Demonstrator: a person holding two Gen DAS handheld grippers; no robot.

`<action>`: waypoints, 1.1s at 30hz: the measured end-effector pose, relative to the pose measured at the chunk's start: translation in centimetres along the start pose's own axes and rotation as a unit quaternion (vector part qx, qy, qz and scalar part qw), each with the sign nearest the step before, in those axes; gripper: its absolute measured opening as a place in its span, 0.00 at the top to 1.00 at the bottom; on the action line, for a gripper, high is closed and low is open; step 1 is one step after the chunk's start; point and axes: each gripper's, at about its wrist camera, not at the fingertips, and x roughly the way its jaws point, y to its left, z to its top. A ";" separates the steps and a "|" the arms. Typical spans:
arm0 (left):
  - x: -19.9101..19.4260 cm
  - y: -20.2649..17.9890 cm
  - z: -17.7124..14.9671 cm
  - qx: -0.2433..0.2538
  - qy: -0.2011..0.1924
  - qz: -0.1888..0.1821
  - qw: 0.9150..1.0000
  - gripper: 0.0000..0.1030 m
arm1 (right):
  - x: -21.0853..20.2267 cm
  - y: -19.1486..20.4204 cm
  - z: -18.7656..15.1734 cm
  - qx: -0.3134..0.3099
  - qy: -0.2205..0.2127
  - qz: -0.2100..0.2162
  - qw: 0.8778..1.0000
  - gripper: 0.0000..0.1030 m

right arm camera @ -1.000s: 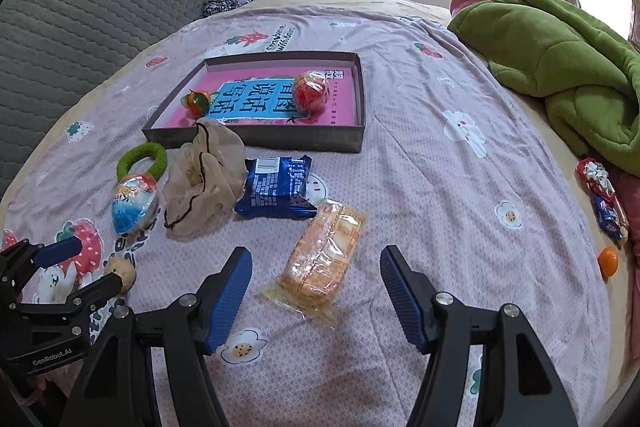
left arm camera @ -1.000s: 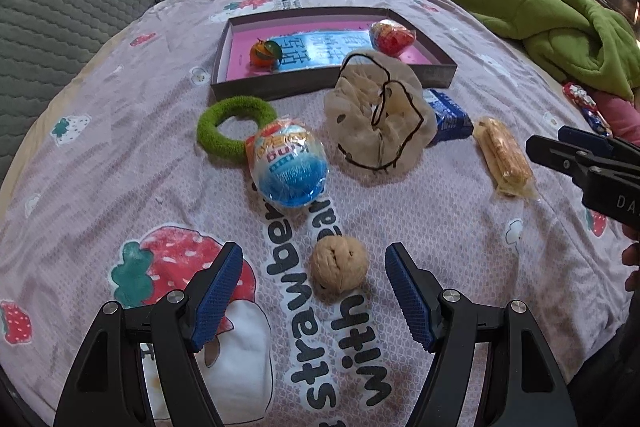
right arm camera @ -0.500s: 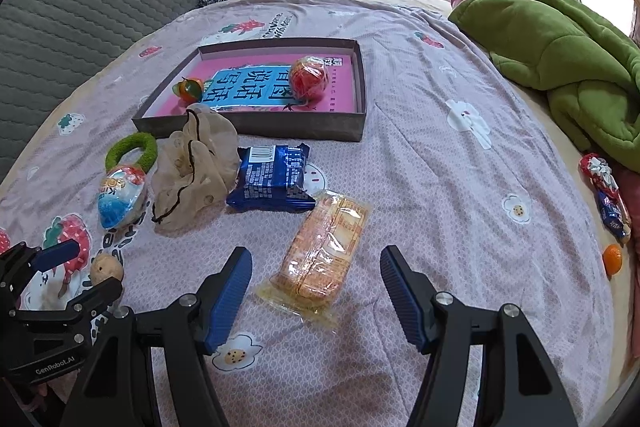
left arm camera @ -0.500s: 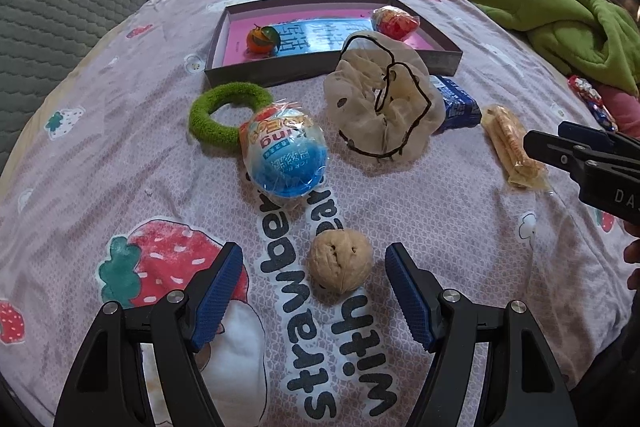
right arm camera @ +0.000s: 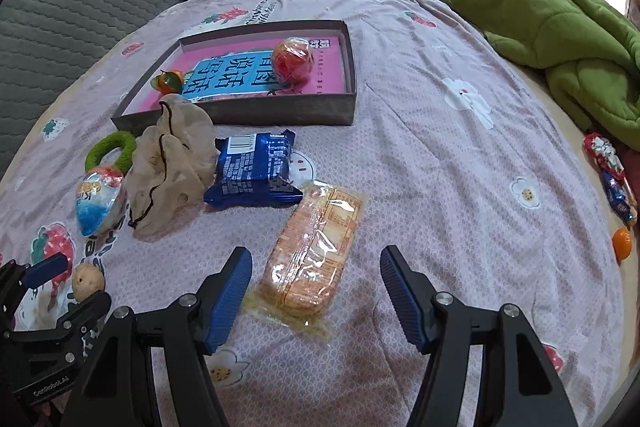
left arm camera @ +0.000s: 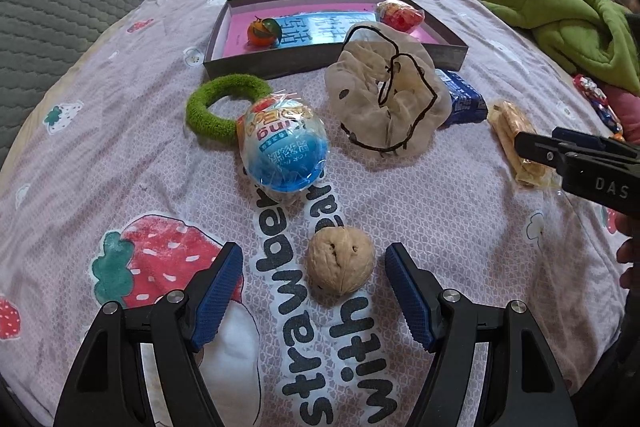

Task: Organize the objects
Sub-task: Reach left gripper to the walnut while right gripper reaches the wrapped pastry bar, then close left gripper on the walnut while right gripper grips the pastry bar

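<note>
A walnut (left arm camera: 341,270) lies on the bedspread between the open fingers of my left gripper (left arm camera: 314,285), not touched. Beyond it sit a blue-and-white wrapped egg (left arm camera: 283,147), a green fuzzy ring (left arm camera: 224,105) and a beige scrunchie (left arm camera: 386,103). My right gripper (right arm camera: 316,289) is open around the near end of a clear-wrapped cracker pack (right arm camera: 316,253). A blue snack packet (right arm camera: 254,169) lies just past it. The grey box (right arm camera: 280,111) with a pink floor holds a small orange (right arm camera: 168,82) and a red wrapped ball (right arm camera: 293,61).
A green blanket (right arm camera: 560,23) is heaped at the right. Candy wrappers (right arm camera: 610,171) and a small orange (right arm camera: 622,243) lie near the right bed edge. A grey quilted headboard (right arm camera: 80,3) stands left, with clothes piled at the back.
Both grippers have moved forward and lower. The walnut now sits between the left fingers, and the cracker pack's near end between the right fingers. Nothing was grasped.
</note>
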 end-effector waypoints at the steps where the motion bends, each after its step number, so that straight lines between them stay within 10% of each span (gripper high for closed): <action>1: 0.1 0.0 0.0 -0.001 0.000 0.001 1.000 0.27 | 0.2 0.0 0.0 0.002 0.003 -0.001 1.000 0.36; 14: 1.2 0.7 0.2 -0.024 -0.010 0.003 1.000 0.27 | 2.6 0.2 0.2 0.002 0.011 -0.009 1.000 0.36; 19: 1.3 0.7 0.2 -0.024 -0.012 0.000 1.000 0.28 | 3.3 0.3 0.3 0.000 0.017 -0.008 1.000 0.55; 27: 1.0 -0.5 0.0 0.001 -0.022 -0.012 1.000 0.68 | 3.0 0.4 0.4 -0.014 0.008 -0.009 1.000 0.59; 33: 0.9 -0.7 -0.1 0.011 -0.029 -0.007 1.000 0.68 | 2.8 0.4 0.4 -0.014 0.001 -0.004 1.000 0.59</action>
